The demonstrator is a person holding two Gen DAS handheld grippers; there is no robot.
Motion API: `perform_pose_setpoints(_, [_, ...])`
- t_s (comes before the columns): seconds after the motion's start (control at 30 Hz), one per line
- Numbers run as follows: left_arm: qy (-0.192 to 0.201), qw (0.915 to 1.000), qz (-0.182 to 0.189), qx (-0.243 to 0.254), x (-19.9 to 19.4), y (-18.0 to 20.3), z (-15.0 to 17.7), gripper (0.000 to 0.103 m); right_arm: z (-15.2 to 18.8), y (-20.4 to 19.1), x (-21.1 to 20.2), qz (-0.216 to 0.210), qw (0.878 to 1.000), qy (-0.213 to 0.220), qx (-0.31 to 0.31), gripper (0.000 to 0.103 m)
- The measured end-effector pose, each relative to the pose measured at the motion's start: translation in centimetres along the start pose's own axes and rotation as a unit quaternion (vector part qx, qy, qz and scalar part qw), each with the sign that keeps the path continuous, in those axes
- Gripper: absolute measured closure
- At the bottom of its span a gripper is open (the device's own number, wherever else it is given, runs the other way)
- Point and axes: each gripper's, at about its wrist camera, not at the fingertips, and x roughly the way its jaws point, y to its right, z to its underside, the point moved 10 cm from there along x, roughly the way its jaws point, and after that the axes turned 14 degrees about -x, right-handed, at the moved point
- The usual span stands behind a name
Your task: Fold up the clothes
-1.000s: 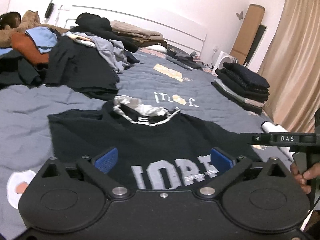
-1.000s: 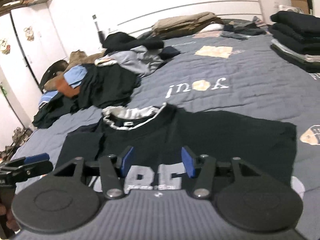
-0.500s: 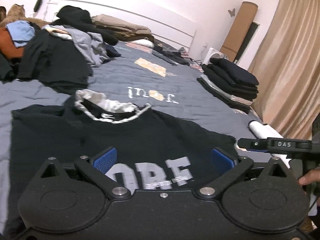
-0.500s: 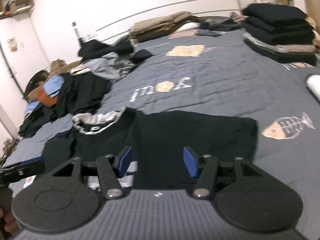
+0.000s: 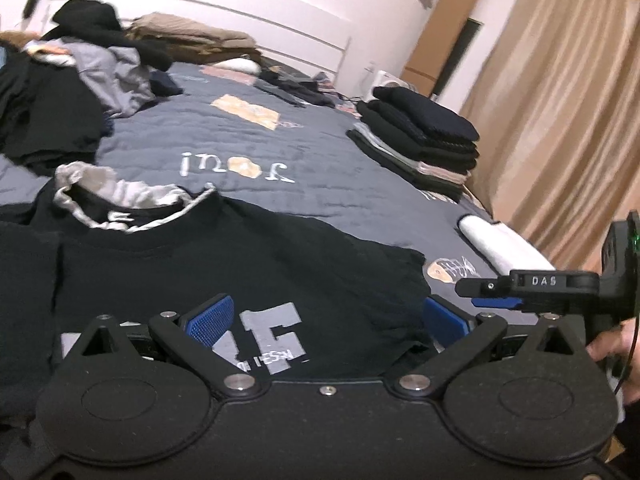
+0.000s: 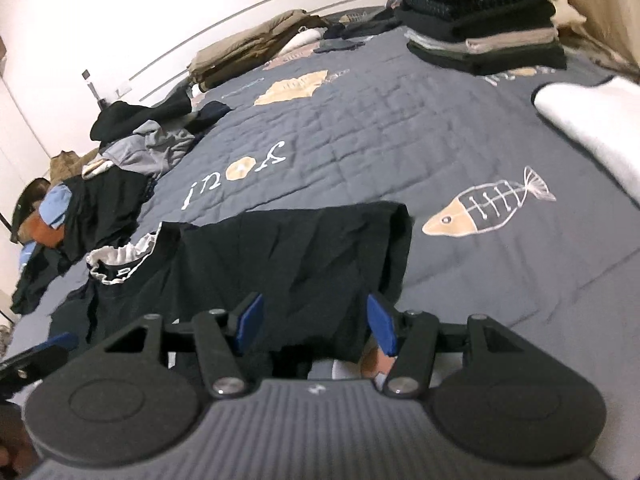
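Note:
A black T-shirt (image 5: 256, 264) with grey letters and a grey-white collar lies spread flat on the grey-blue quilt (image 5: 320, 160). My left gripper (image 5: 326, 320) hovers low over the shirt's lettered chest, blue pads wide apart, nothing pinched. In the right wrist view the shirt (image 6: 304, 256) shows its right sleeve and side edge. My right gripper (image 6: 314, 324) is tilted and open above that edge, with cloth below the gap and neither pad pressing it. The right gripper (image 5: 520, 284) also shows at the right of the left wrist view, held by a hand (image 5: 608, 344).
A stack of folded dark clothes (image 5: 420, 136) (image 6: 480, 20) sits at the bed's far right. A white folded item (image 5: 496, 244) (image 6: 592, 128) lies near the right edge. A heap of unfolded clothes (image 5: 60, 92) (image 6: 104, 196) fills the left. A beige curtain (image 5: 560, 100) hangs to the right.
Both grippers have slid to the right across the shirt and sunk a little. The right gripper has rolled and now hangs over the shirt's right side edge. Neither has taken hold of cloth.

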Motion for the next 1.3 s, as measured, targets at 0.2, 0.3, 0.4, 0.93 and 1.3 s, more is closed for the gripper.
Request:
perform_pose_setpoints(0.2, [-0.02,0.9957,0.003,0.091,2.1,2.4,2.4,0.008,0.9,-0.1,0.6,-0.01,1.0,-0.02,-0.008,0.046])
perform_pose_setpoints(0.3, [-0.037,0.9893,0.001,0.141,3.4,3.5,4.1,0.018,1.6,0.4,1.2,-0.012,0.999,-0.036,0.004,0.046])
perform_pose_setpoints(0.4, [-0.056,0.982,-0.006,0.18,5.1,4.5,5.6,0.04,1.9,0.9,1.2,-0.009,0.999,-0.038,0.008,0.046])
perform_pose_setpoints(0.93, [-0.075,0.9653,-0.023,0.249,8.7,6.0,8.7,0.1,2.3,2.2,0.2,-0.016,0.999,-0.032,0.024,0.046])
perform_pose_setpoints(1.3, [-0.141,0.9521,0.102,0.251,1.0,8.1,9.8,0.101,2.0,2.7,-0.3,-0.026,0.999,-0.026,0.034,0.046])
